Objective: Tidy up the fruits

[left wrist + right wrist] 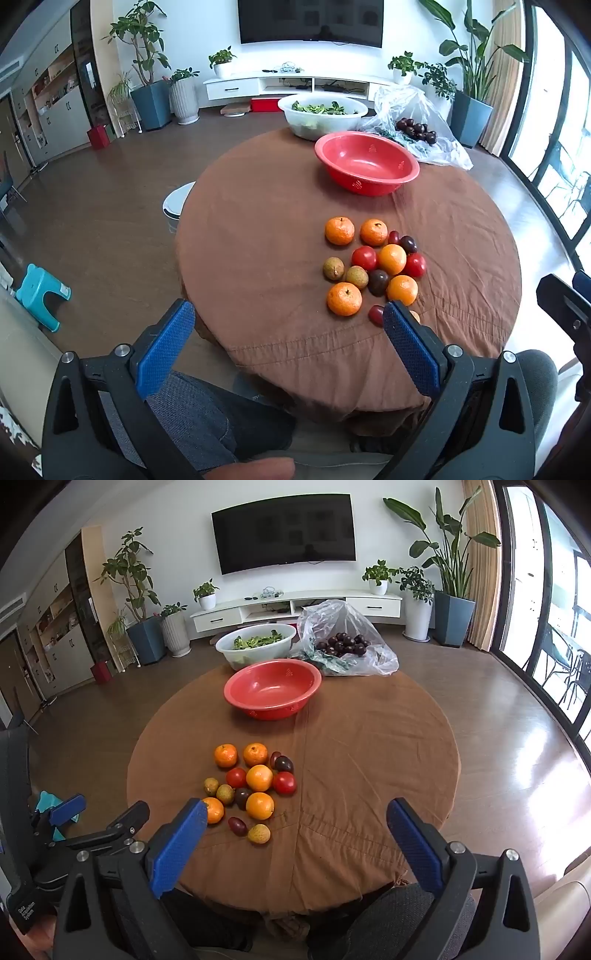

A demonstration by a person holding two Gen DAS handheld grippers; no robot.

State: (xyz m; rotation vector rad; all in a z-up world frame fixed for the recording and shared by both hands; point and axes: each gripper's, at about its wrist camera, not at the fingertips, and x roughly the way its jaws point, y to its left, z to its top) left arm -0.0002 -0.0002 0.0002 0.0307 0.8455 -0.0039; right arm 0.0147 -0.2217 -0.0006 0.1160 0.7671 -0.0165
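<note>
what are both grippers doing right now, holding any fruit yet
left gripper: jaws wide open, holding nothing, above the near table edge.
right gripper: jaws wide open, holding nothing, short of the fruit pile.

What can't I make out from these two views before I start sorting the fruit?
- Yellowish fruit: left wrist view, mostly behind the left gripper's finger.
- Nearest orange: right wrist view, partly behind the right gripper's finger.
- White bowl contents under the greens: both views.
</note>
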